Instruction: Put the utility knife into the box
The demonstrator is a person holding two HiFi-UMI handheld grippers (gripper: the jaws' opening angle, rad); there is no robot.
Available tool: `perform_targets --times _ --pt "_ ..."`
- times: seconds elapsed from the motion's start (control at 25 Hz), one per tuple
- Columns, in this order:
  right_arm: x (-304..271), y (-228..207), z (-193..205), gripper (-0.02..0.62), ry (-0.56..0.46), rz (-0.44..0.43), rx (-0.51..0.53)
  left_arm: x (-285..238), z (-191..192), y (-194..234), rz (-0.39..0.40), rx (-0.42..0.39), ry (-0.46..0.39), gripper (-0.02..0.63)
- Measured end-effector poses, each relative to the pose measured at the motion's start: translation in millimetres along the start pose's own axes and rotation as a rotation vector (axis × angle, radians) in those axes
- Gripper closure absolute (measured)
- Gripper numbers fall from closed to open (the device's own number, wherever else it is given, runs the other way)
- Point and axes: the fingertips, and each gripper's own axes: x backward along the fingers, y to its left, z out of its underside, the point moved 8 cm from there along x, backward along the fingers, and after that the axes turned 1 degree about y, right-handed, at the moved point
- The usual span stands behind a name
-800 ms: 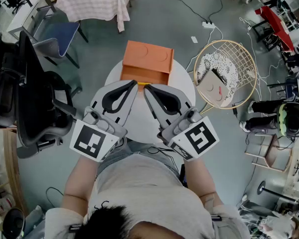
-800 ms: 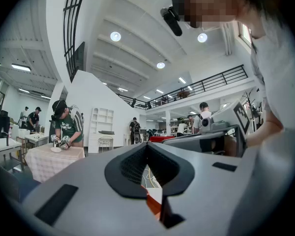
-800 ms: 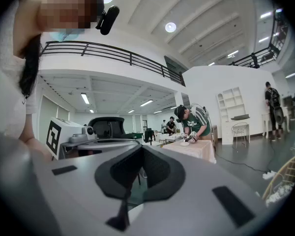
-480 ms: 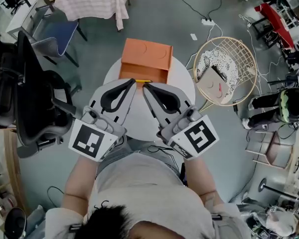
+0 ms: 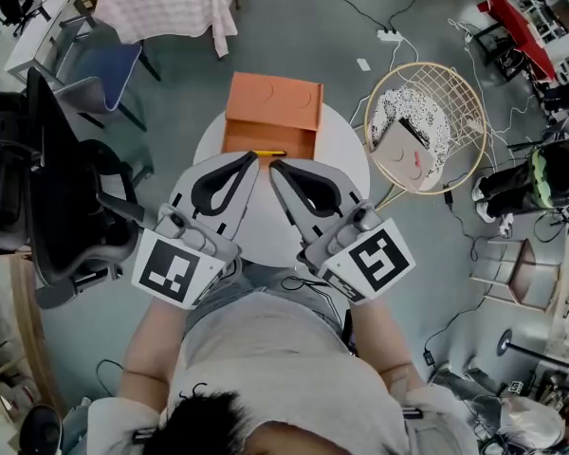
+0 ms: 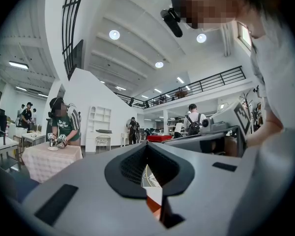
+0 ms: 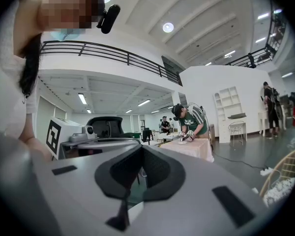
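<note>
An orange box (image 5: pixel 272 103) stands at the far side of a small round white table (image 5: pixel 346 154). Its lower front part (image 5: pixel 266 141) lies open toward me. A thin yellow utility knife (image 5: pixel 270 153) lies crosswise at that part's near edge. My left gripper (image 5: pixel 253 159) and right gripper (image 5: pixel 275 166) are side by side just short of the knife, both shut with nothing between their jaws. In the left gripper view the left gripper (image 6: pixel 146 146) has its jaws together, and a sliver of orange shows below. The right gripper view shows the right gripper (image 7: pixel 141 147) the same way.
A black office chair (image 5: pixel 38 188) stands close on the left. A round wicker seat with a cushion (image 5: pixel 425 131) stands to the right of the table. Farther back are a blue chair (image 5: pixel 109 69) and a cloth-covered table (image 5: pixel 175 3). Cables run over the floor.
The whole view has drifted slightly. Both grippers stay shut and side by side, with the knife now a touch farther from their tips.
</note>
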Motion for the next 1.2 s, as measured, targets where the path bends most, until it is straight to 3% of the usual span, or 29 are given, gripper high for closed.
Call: perform_targets --times 0.2,0.32,0.48,0.64,0.8,1.04,1.2 --pt "-13.8 1.4 7.2 0.588 0.034 0.029 -0.048 7.0 4.5 16.8 -0.002 0.026 0.011 0.597" --pt "-23.4 -8.8 25.6 0.588 0.120 0.079 -0.063 9.0 12.5 33.3 -0.012 0.060 0.009 0.597" --pt "-43.9 -37.9 71.2 0.586 0.352 0.139 -0.023 12.2 22.3 60.1 -0.012 0.071 0.001 0.597" --pt "-75.7 -69.4 116.1 0.581 0.597 0.129 0.028 20.6 32.1 87.1 0.020 0.095 0.039 0.595" --pt "-113.8 -101.9 157.5 0.561 0.829 0.052 0.094 32.4 45.8 111.1 0.014 0.124 0.109 0.595" --pt "-156.0 -124.0 226.3 0.534 1.183 -0.164 0.235 55.6 64.7 144.3 -0.076 0.183 0.185 0.595" --pt "-170.9 -125.3 252.6 0.525 1.314 -0.269 0.325 63.5 73.3 166.5 -0.126 0.175 0.197 0.595"
